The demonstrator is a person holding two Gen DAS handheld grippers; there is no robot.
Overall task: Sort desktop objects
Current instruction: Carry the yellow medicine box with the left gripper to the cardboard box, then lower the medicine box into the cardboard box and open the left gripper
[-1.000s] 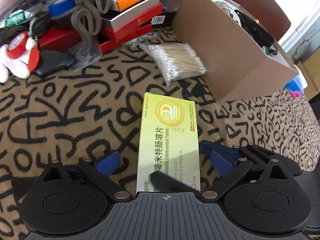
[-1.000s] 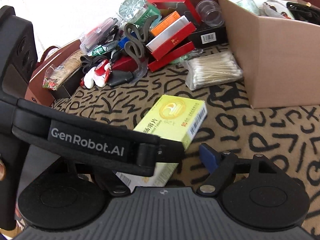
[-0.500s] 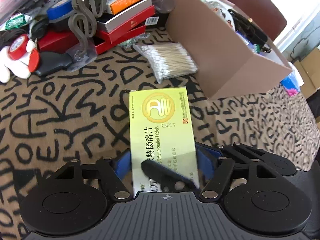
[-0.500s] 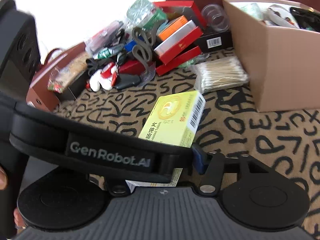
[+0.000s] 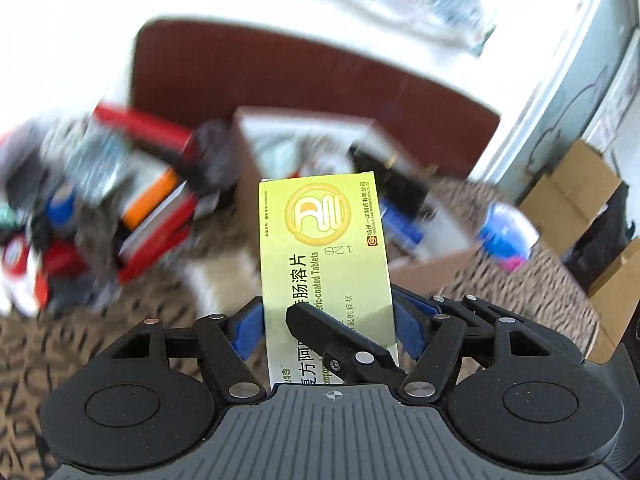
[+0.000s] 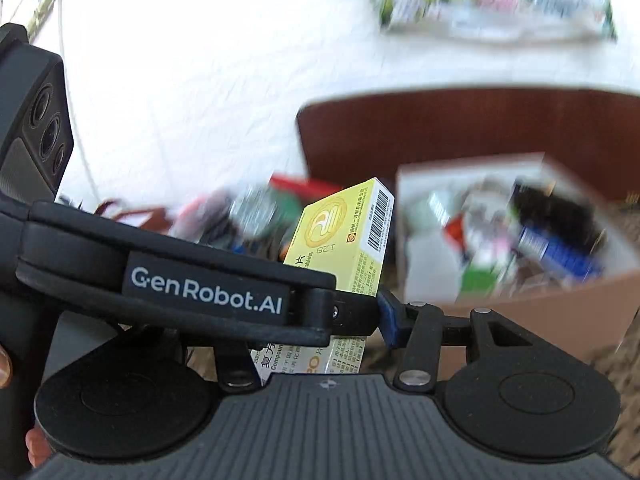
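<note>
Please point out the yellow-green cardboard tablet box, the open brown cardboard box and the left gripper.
yellow-green tablet box [image 5: 320, 240]: left wrist view, printed top face.
brown cardboard box [image 6: 560, 304]: right wrist view, front wall.
left gripper [image 5: 328, 326]: left wrist view, between fingertips.

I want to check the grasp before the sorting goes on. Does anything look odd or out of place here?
Yes. The yellow-green tablet box is gripped by both at once: the left gripper clamps its sides, while the right gripper closes on the same box. It is off the table, in front of the cardboard box. No damage shows.

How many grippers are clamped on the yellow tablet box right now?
2. The left gripper pinches the yellow tablet box across its width; the right gripper clamps its thinner sides, jaws closing on it.
</note>
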